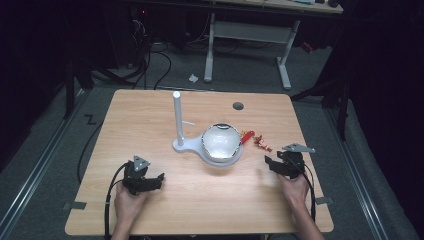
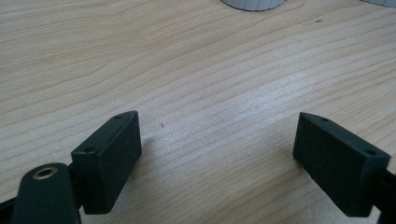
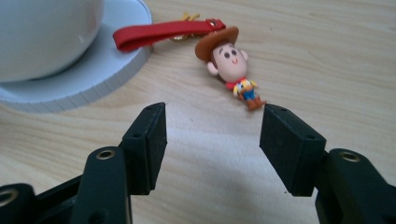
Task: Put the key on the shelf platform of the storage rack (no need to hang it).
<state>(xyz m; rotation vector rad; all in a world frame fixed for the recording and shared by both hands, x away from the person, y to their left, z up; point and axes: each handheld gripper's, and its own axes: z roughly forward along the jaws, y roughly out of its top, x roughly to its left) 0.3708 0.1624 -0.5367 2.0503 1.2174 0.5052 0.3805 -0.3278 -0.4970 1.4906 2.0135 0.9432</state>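
A small cowboy figure keychain (image 3: 232,65) with a brown hat lies on the wooden table (image 1: 150,120), its red strap (image 3: 161,33) resting on the edge of the white stand base (image 3: 98,70). From above the keychain (image 1: 260,141) sits just right of a shiny bowl (image 1: 220,141) on that white base, which carries an upright white post (image 1: 177,117). My right gripper (image 3: 212,126) is open, a little short of the figure, nothing between its jaws. My left gripper (image 2: 218,142) is open over bare wood at the front left (image 1: 150,179).
A dark round hole (image 1: 238,105) sits in the tabletop at the back right. Beyond the table stand a white desk frame (image 1: 247,35) and cables on the grey floor. Bare wood lies between the two grippers.
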